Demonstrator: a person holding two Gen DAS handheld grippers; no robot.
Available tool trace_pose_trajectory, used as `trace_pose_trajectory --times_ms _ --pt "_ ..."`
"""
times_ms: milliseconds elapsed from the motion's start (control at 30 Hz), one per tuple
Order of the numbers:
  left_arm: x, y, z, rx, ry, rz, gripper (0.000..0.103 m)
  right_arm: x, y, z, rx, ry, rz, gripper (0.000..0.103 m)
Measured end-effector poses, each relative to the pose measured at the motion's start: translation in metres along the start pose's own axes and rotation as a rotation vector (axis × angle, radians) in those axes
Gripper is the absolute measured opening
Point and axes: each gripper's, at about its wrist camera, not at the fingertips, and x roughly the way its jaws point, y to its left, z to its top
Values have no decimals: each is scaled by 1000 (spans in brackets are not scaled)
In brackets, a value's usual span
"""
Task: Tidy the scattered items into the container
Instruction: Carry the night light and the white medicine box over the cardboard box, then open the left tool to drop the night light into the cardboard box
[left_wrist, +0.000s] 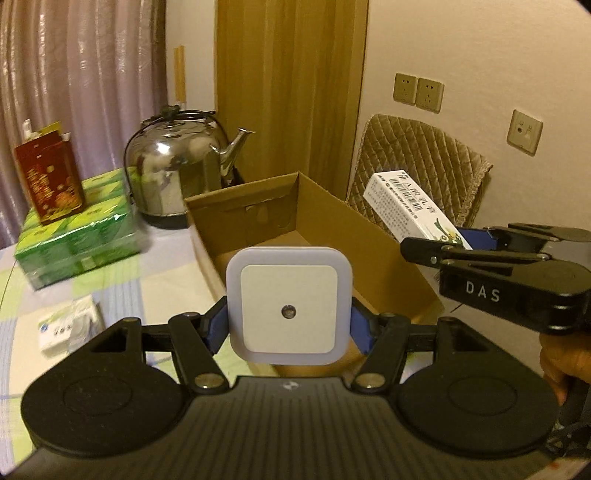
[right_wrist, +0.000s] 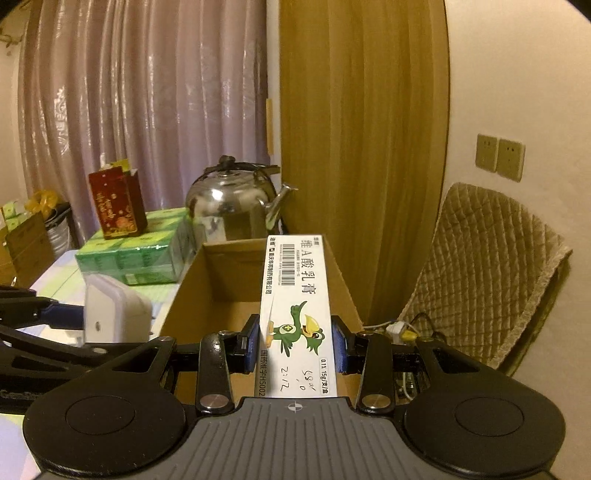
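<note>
My left gripper (left_wrist: 289, 325) is shut on a white square night light (left_wrist: 289, 305) and holds it just in front of the open cardboard box (left_wrist: 332, 218). My right gripper (right_wrist: 294, 347) is shut on a long white ointment box with a green bird (right_wrist: 293, 317) and holds it over the box's right side (right_wrist: 347, 291). The left wrist view shows the ointment box (left_wrist: 410, 206) in the right gripper (left_wrist: 443, 251) above the box's right wall. The right wrist view shows the night light (right_wrist: 114, 310) at the left. The box's floor looks bare where visible.
A steel kettle (left_wrist: 177, 173) stands behind the box. A green wrapped pack (left_wrist: 77, 236) carries a red carton (left_wrist: 48, 177). A small white packet (left_wrist: 70, 325) lies on the checked tablecloth at the left. A padded chair (right_wrist: 487, 273) stands to the right.
</note>
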Motion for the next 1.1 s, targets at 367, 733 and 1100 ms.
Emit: trace_pose_trajectory --times_ms 367,733,1100 --pt "71 1 14 121 28 -47 60 55 -20 2 32 36 11 36" --pt "97 2 6 155 64 -46 61 76 -28 -12 44 72 12 36" --pt "104 2 5 158 72 -38 62 80 -32 -15 52 79 3 36"
